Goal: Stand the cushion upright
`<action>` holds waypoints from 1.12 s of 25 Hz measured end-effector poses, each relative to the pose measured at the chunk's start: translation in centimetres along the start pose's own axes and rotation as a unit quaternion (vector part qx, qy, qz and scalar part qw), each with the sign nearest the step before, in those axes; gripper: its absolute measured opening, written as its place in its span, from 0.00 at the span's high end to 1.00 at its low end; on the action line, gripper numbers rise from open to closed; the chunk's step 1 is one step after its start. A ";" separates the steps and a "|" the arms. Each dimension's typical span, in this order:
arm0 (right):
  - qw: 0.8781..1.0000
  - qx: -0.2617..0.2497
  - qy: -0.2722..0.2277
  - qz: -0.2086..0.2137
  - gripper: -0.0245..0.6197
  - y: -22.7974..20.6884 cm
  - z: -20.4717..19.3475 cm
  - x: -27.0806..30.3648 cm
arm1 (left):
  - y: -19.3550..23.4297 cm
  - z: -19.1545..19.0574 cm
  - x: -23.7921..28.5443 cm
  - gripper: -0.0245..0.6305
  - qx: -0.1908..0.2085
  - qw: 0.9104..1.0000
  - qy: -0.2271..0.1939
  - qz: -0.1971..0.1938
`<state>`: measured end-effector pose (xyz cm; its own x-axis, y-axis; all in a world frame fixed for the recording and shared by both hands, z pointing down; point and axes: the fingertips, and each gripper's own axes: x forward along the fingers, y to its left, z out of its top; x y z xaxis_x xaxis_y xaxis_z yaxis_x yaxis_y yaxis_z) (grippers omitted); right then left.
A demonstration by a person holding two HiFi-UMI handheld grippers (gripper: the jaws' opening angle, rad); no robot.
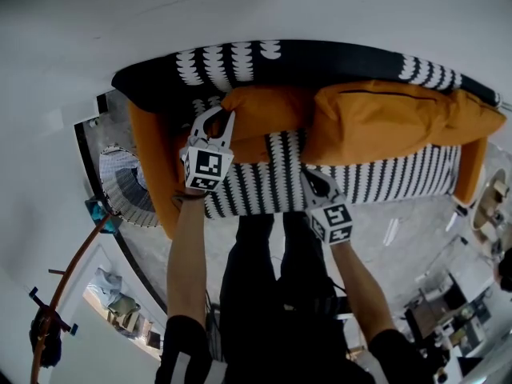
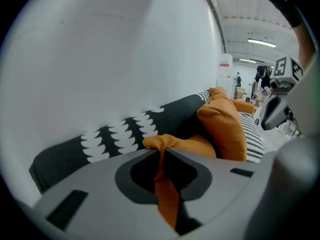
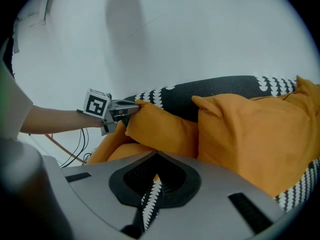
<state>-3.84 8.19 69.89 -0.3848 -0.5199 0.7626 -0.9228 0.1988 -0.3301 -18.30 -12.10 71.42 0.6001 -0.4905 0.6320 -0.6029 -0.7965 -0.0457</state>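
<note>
A small orange cushion (image 1: 268, 118) leans against the sofa's dark backrest (image 1: 320, 58), its top corner lifted. My left gripper (image 1: 218, 118) is shut on that corner. In the left gripper view a fold of orange cloth (image 2: 165, 184) runs between the jaws of the left gripper (image 2: 161, 153). The right gripper view shows the same cushion (image 3: 162, 129) and the left gripper (image 3: 125, 111) at its corner. My right gripper (image 1: 308, 176) is low on the seat, shut on the black-and-white patterned sofa cover (image 3: 149, 204). A strip of that cover is pinched in the right gripper (image 3: 155, 159).
A larger orange cushion (image 1: 392, 118) stands upright to the right, touching the small one. The sofa has orange armrests (image 1: 152, 166) and a striped seat (image 1: 384, 178). A white wall (image 1: 256, 6) is behind it. A round wire basket (image 1: 120, 186) and a cable lie on the floor at the left.
</note>
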 end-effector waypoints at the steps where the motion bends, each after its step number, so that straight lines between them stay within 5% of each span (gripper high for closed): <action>1: 1.000 -0.002 0.000 0.001 0.97 0.0 0.1 0.0 | 0.5 -0.6 0.2 0.91 -0.011 1.000 0.005 0.004; 7: 1.000 -0.009 0.007 0.004 0.97 0.0 0.1 0.6 | 2.2 -3.6 0.9 0.91 -0.063 0.998 0.026 0.016; 28: 1.000 -0.006 0.020 -0.014 0.97 0.0 0.0 2.0 | 3.9 -5.4 2.4 0.91 -0.102 0.994 0.020 0.012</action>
<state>-4.61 7.11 71.39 -0.3597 -0.4910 0.7935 -0.9331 0.1958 -0.3018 -22.12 -14.48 76.94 0.5651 -0.4903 0.6635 -0.7137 -0.6940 0.0949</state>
